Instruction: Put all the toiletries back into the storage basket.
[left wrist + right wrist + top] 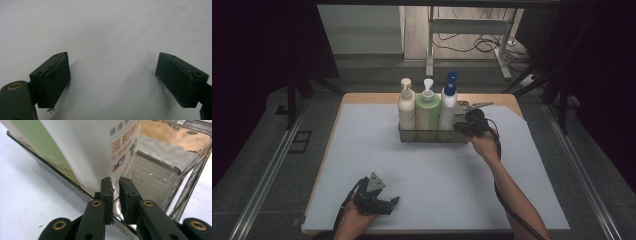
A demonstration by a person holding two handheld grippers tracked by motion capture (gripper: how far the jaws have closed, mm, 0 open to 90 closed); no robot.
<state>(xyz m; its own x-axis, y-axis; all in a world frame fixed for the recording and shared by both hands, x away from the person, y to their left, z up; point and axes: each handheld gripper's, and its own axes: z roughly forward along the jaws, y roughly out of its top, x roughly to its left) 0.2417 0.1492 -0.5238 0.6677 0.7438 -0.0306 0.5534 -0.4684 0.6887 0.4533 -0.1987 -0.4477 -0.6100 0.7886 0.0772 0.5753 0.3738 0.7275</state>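
Observation:
A metal wire basket stands at the far middle of the table and holds three upright bottles: a cream pump bottle, a green pump bottle and a white bottle with a blue spray top. My right gripper is at the basket's right front corner. In the right gripper view its jaws straddle the thin basket rim with a narrow gap showing, just in front of the white bottle. My left gripper rests near the front edge, jaws wide apart over bare mat.
A white mat covers the wooden table. Bare mat lies between the two hands and to the basket's left. Beyond the table stand a desk frame and floor cables. Rails run along both sides of the table.

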